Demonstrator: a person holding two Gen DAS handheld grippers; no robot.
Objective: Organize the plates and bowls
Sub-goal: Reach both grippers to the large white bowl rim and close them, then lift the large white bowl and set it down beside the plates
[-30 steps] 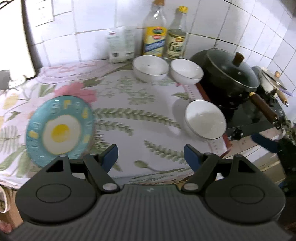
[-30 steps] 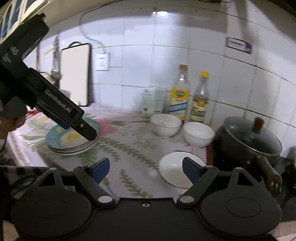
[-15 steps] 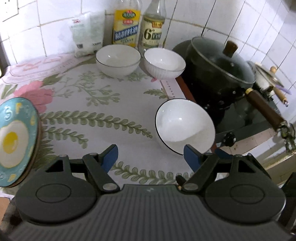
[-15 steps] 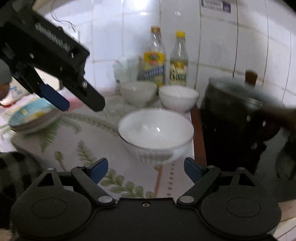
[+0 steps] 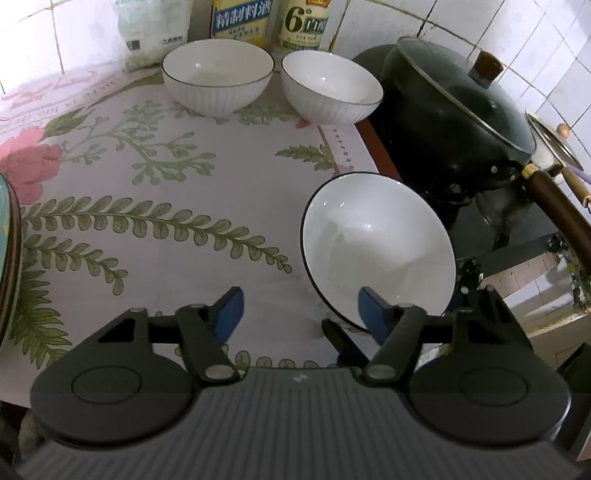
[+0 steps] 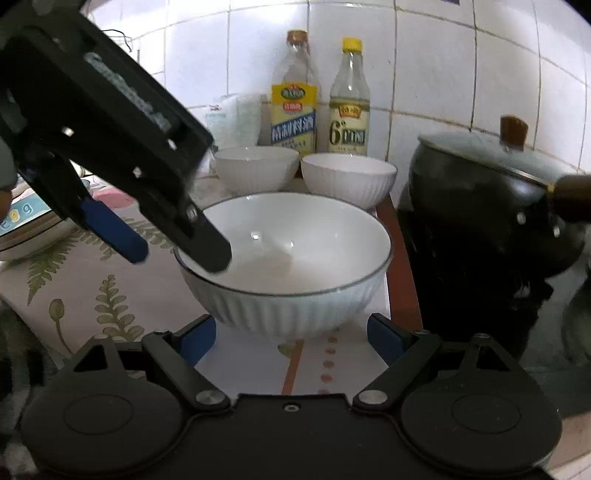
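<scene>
A white ribbed bowl with a dark rim [image 5: 376, 251] [image 6: 288, 266] stands on the floral cloth near its right edge. My left gripper [image 5: 297, 312] is open; its right finger reaches over the bowl's near rim, seen from the right wrist view [image 6: 177, 243]. My right gripper [image 6: 291, 338] is open, low in front of the bowl, its fingers either side of the base. Two more white bowls [image 5: 218, 75] [image 5: 330, 86] stand at the back by the wall. A blue plate stack [image 5: 7, 251] [image 6: 26, 225] lies at the far left.
A black lidded pot [image 5: 458, 122] [image 6: 491, 206] with a wooden handle sits on the stove right of the bowl. Two bottles [image 6: 293, 92] [image 6: 349, 99] and a white bag [image 5: 153, 33] stand against the tiled wall. The cloth's front edge is near my grippers.
Both grippers have moved closer to the near bowl. The left gripper swung right, away from the blue plate, and its finger now reaches over the bowl's rim. The right gripper dropped low.
</scene>
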